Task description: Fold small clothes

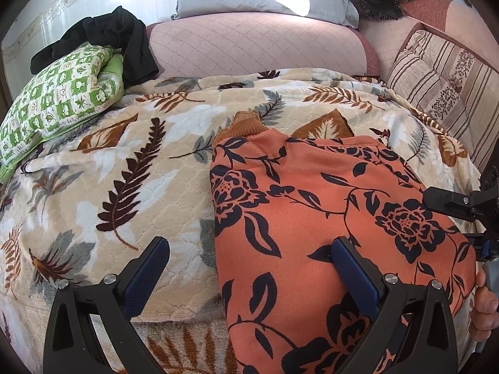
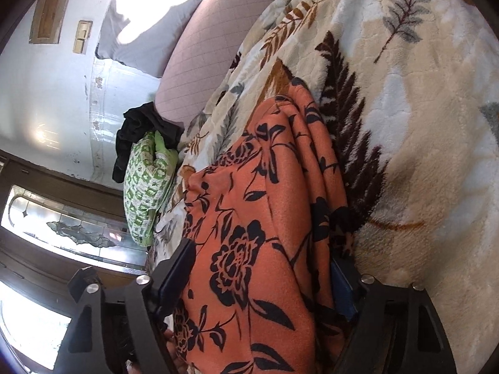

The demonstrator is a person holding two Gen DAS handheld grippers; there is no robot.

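**Orange top part-folded, both grippers at its near edge**

Left wrist view: my left gripper hangs released, jaws wide. 1 finger is over the blanket, the other over the orange top, straddling its left edge. The top lies on the blanket, narrowed to a block, ribbed cuff poking out at the far end. The right gripper shows at the top's right side.

Right wrist view: right gripper has the top's layered edge between its jaws. They stand wide; I cannot tell if the pads press.

I judge 1 lengthwise fold done, cross fold left. Green pillow and black garment lie well apart.
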